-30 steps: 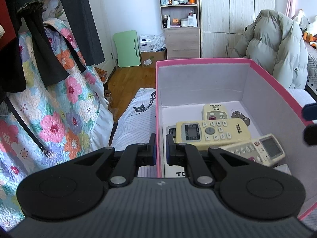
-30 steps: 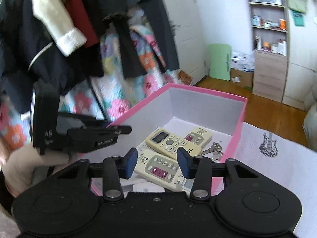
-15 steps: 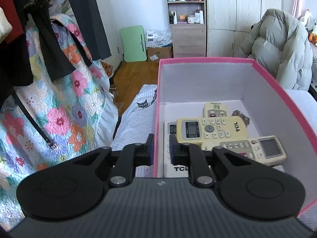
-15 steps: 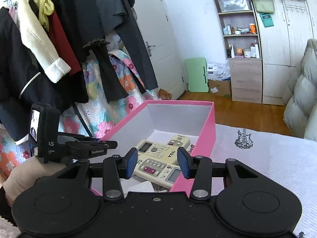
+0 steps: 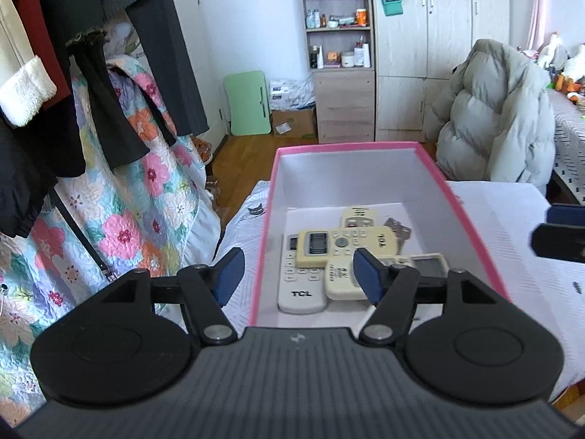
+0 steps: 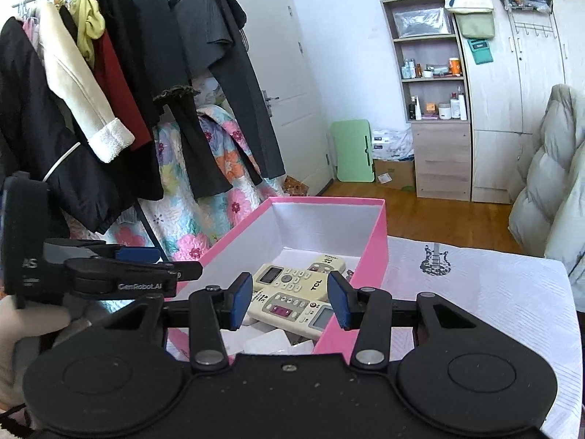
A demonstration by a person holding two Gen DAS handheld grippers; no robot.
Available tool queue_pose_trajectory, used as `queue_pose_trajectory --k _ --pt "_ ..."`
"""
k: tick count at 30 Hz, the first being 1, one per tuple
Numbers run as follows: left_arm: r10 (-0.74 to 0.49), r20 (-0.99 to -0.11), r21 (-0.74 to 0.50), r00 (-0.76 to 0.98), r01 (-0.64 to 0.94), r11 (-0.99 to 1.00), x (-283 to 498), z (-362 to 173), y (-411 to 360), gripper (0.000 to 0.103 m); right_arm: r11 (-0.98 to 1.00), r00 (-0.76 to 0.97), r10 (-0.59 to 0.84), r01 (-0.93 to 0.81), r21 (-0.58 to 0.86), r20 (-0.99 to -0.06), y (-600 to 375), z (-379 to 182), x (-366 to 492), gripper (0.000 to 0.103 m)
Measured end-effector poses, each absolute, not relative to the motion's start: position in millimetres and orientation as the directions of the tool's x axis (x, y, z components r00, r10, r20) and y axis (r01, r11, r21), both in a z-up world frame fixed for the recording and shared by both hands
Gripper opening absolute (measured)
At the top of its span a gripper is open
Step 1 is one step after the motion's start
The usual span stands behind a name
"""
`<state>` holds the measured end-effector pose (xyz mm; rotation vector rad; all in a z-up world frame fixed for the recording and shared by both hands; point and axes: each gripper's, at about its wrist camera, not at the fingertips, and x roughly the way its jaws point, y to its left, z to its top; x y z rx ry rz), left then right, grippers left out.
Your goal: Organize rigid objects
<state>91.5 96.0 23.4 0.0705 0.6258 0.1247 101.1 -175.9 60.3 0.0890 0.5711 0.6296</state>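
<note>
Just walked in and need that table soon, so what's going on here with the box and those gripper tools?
A person is tidying with a handheld gripper in each hand. Several remote controls and some keys already lie piled in the pink box on the white tablecloth. The left gripper holds nothing and its jaws are opening; the right gripper is open and empty too. Both hover at the box's near end.
</note>
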Motion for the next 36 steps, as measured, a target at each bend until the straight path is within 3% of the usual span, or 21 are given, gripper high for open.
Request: queue_pose_trajectory --k 5,10,15,19,22,24,30,36 --pt "0.131 -0.57 0.106 0.811 -0.086 0.991 71 33 82 0.073 0.816 0.671 0.571 -0.527 0.237 -0.474 -182 66 89 0.053" --pt "0.124 -0.568 0.089 0.814 -0.089 0.992 54 38 68 0.09 0.868 0.71 0.492 -0.448 0.217 -0.504 -187 75 80 0.06" --pt "0.1 -0.575 0.049 0.812 -0.088 0.995 42 42 60 0.099 0.898 0.728 0.435 -0.394 0.196 -0.529 -196 75 75 0.064" --pt "0.112 -0.587 0.046 0.802 -0.105 0.993 36 41 55 0.101 0.912 0.736 0.407 -0.359 0.198 -0.541 -206 73 69 0.068" --pt "0.124 -0.613 0.041 0.78 -0.125 0.991 32 39 53 0.101 0.93 0.728 0.362 -0.329 0.166 -0.583 -207 71 65 0.078" --pt "0.138 -0.621 0.039 0.771 -0.146 0.989 28 38 53 0.101 0.94 0.737 0.329 -0.316 0.129 -0.591 -208 71 61 0.093" --pt "0.175 -0.624 0.038 0.761 -0.194 0.98 20 38 54 0.101 0.971 0.734 0.223 -0.223 0.083 -0.641 -213 71 58 0.098" --pt "0.175 -0.642 0.046 0.746 -0.191 0.981 14 36 53 0.101 0.969 0.722 0.241 -0.221 0.113 -0.648 -226 72 49 0.098"
